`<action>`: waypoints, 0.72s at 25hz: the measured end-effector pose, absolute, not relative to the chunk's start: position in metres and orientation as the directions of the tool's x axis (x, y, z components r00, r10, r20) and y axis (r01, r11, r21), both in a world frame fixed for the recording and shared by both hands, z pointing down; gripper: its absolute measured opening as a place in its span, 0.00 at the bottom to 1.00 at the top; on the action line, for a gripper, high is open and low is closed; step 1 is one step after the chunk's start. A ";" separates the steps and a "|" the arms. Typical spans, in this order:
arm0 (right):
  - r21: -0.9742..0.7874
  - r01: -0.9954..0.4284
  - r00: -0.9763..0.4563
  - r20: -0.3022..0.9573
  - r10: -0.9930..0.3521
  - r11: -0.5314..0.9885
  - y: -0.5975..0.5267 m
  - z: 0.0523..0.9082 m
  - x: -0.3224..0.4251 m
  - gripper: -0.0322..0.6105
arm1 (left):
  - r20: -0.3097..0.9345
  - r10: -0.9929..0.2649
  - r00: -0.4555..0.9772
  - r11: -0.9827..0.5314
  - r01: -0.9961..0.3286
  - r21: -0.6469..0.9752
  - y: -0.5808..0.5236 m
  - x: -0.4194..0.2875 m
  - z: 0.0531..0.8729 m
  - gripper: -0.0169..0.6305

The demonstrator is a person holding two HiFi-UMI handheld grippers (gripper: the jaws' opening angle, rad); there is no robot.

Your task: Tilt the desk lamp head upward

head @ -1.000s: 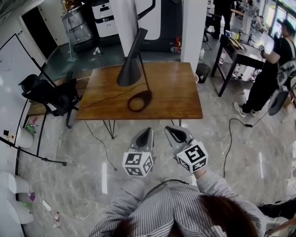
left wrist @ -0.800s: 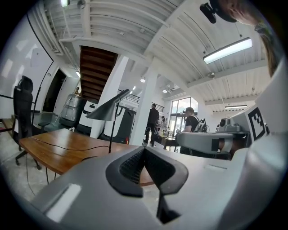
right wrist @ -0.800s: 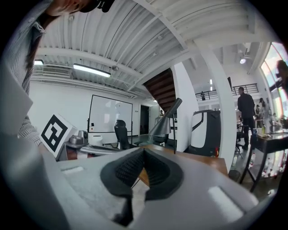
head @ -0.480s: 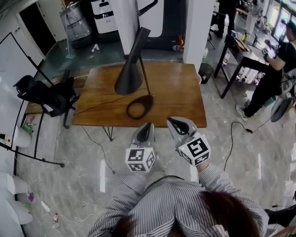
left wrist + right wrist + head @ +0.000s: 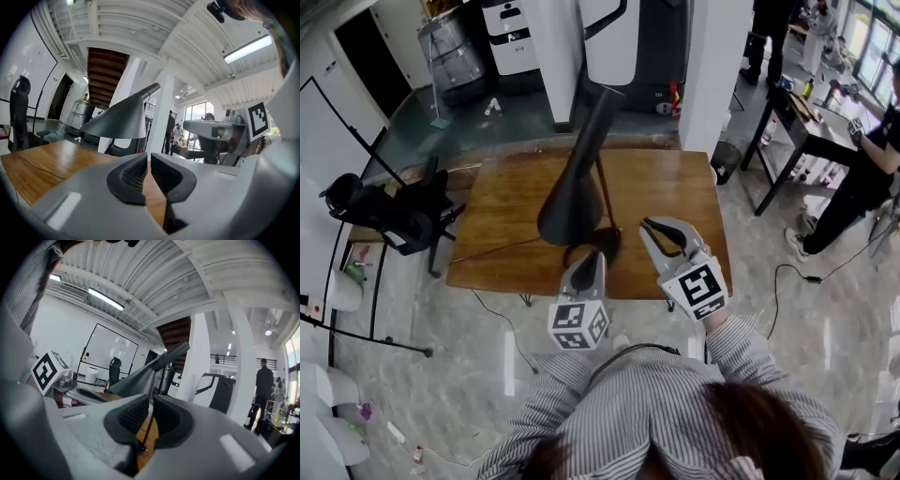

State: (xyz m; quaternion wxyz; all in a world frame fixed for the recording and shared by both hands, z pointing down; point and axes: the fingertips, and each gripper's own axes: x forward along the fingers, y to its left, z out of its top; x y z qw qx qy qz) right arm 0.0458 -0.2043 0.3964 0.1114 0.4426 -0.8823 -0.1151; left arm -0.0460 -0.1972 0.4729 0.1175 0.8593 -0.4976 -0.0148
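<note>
Head view: lamp head point(image 5: 577, 183) mid-frame over wooden table point(image 5: 675, 187), aimed down, untouched. Left gripper point(image 5: 593, 255) & right gripper point(image 5: 647, 225) just below it, empty, jaws nearly together; left's starting to part. Tilt not begun.

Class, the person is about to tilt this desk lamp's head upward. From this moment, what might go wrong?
1. The lamp head sits high on a thin stem, and the ring base lies near the table's front edge; a hard push might tip or slide the lamp.
2. The cord trails off the table's left side and might snag.
3. The right gripper has its jaws together; a nudge may slip off the smooth cone.
</note>
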 end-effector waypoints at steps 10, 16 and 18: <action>0.252 -0.658 -0.640 0.310 -0.703 0.710 -0.300 0.478 0.025 0.13 | 0.057 -0.870 0.491 -0.435 -0.815 0.383 -0.231 -0.053 0.480 0.21; 0.224 -0.612 -0.668 0.367 -0.647 0.758 -0.330 0.503 -0.001 0.15 | -0.065 -0.877 0.477 -0.458 -0.787 0.414 -0.239 -0.062 0.455 0.26; 0.221 -0.608 -0.670 0.374 -0.642 0.763 -0.335 0.508 -0.006 0.15 | -0.078 -0.883 0.464 -0.451 -0.789 0.417 -0.240 -0.064 0.451 0.26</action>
